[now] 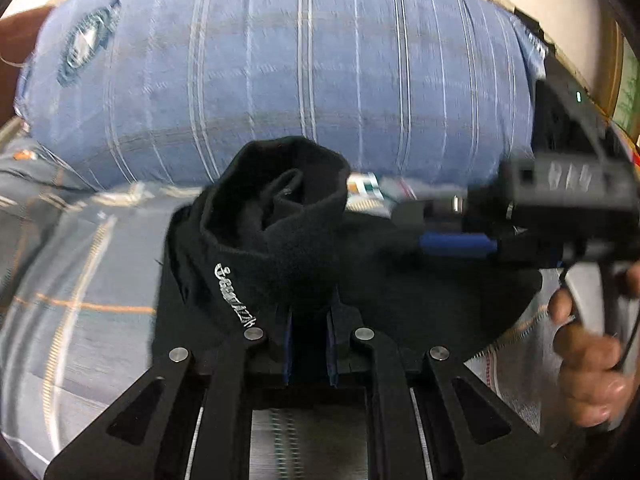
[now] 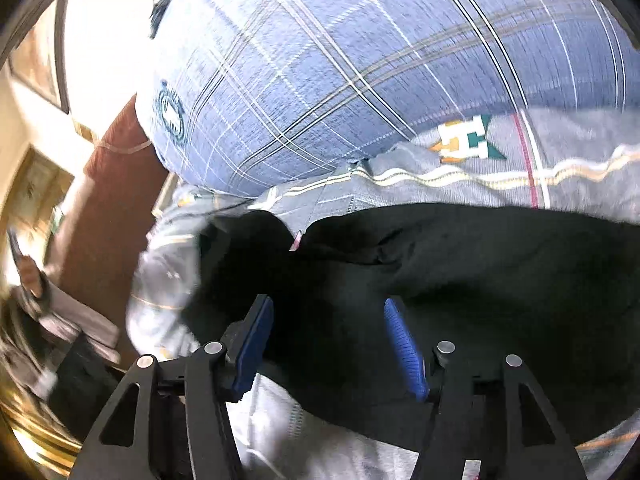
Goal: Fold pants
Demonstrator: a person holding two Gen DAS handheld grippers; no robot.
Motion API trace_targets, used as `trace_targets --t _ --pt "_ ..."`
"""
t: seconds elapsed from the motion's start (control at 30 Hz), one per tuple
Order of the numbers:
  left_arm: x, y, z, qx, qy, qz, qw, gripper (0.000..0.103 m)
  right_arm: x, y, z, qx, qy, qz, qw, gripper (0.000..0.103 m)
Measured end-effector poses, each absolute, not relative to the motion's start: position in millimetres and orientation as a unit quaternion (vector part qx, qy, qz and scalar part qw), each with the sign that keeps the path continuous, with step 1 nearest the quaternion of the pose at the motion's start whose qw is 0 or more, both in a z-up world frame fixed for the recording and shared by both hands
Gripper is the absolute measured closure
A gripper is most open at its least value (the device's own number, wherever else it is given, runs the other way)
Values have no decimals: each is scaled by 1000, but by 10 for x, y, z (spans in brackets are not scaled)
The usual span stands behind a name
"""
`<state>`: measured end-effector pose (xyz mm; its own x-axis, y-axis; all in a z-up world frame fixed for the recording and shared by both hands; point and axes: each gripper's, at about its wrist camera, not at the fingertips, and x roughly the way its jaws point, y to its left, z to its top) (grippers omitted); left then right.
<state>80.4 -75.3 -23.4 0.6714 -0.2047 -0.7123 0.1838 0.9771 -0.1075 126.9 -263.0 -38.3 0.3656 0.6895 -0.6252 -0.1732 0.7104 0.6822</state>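
Between the blue pads of the left gripper (image 1: 311, 344), closest to its camera, a bunched, rolled end of the black pants (image 1: 280, 224) is pinched tight, the cloth standing up in a loose cuff with a line of white lettering (image 1: 236, 298) down one fold. Close to the right wrist camera, the right gripper (image 2: 328, 344) has its jaws well apart; the black cloth (image 2: 460, 300) lies under and beyond them, and neither pad presses on it. In the left view that same gripper (image 1: 456, 244) sits over the right side of the garment, with a person's hand (image 1: 588, 360) on its handle. The pants lie on the bedspread (image 1: 80, 280), a grey-blue plaid sheet, spread wide on the right and gathered on the left. Further back, against the head edge of the bed, rests a big blue checked pillow (image 1: 280, 60) with a round badge on it.

The likely trouble: with only one end held and the other loose, any pull from the left may drag the whole garment sideways and skew the fold. The bunched cuff could also slip out unevenly, leaving a twisted leg. Both views are blurred, so edges are hard to judge.
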Motion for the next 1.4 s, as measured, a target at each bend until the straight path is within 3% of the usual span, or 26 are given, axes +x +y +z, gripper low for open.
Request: trace_targets --t 0.07,0.13,0.17,0.27,0.4,0.63,0.77,0.87,0.97,1.0,1.23,1.33,1.4 --pt "825 -799 -313 -13 404 -109 908 92 1340 -2658 -470 295 503 298 756 38" --pt "825 -826 -329 -8 408 -113 906 90 1372 -2639 -535 310 513 310 738 25" --pt "820 -831 -318 -7 407 -116 906 85 1393 -2627 -566 315 516 313 732 25" --pt "783 -825 -266 -29 409 -167 897 56 1378 -2592 -541 322 511 318 730 25" --pt "590 -757 -75 -42 388 -231 892 35 1352 -2545 -450 307 502 325 741 24" --pt "435 -360 210 -75 345 -204 913 33 1356 -2462 -392 263 501 301 767 22" --pt "652 51 110 -137 376 -115 909 32 1246 -2221 -105 193 462 323 803 24" --pt "728 212 -51 -172 406 -77 894 32 1223 -1943 -84 153 463 347 801 44" --pt "782 183 -154 -180 427 -69 884 33 1225 -1683 -295 99 495 326 799 80" --pt "771 157 -156 -176 428 -66 884 33 1227 -1629 -369 84 504 317 799 100" --pt "859 48 -192 -162 427 -86 885 32 1074 -1989 -19 121 480 316 809 101" --pt "986 -37 -393 -124 471 -67 871 32 1261 -2029 -485 126 552 267 780 99" --pt "989 -133 -451 -84 483 -49 870 32 1358 -2059 -804 138 592 255 752 91"
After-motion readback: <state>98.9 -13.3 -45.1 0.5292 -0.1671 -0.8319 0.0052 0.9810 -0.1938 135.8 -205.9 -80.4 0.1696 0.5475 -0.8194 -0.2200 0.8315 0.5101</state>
